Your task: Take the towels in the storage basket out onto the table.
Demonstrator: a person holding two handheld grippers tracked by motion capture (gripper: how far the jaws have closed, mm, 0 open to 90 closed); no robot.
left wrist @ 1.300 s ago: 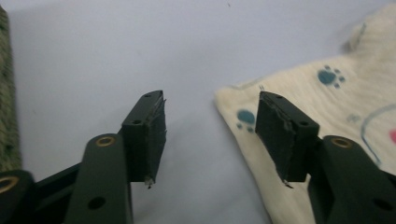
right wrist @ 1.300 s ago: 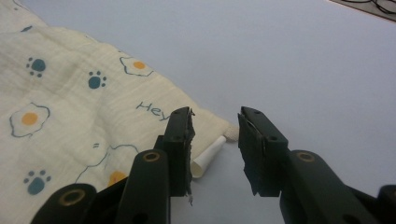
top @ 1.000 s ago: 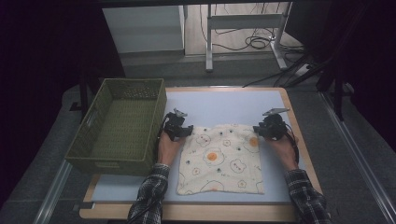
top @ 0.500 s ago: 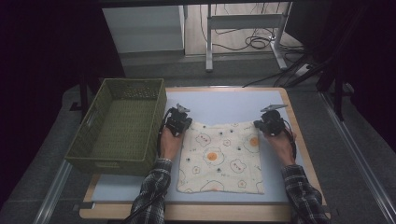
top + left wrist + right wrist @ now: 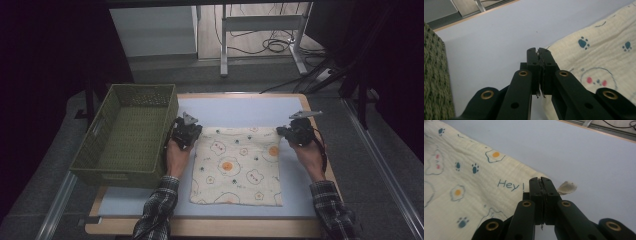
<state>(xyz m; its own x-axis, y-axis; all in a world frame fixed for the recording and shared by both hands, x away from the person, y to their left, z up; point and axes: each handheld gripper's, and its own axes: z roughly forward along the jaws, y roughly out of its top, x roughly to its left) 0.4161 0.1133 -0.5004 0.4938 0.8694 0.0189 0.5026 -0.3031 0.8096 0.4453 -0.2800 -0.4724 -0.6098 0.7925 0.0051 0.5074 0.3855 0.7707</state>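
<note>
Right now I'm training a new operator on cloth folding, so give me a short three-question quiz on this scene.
1. True or false: both grippers are shut on far corners of the cloth.
2. What stands left of the left gripper?
3. The right gripper pinches: A) the cloth's far right corner, B) its near edge, C) nothing.

Key: 1 true; 2 the green basket; 3 A.
</note>
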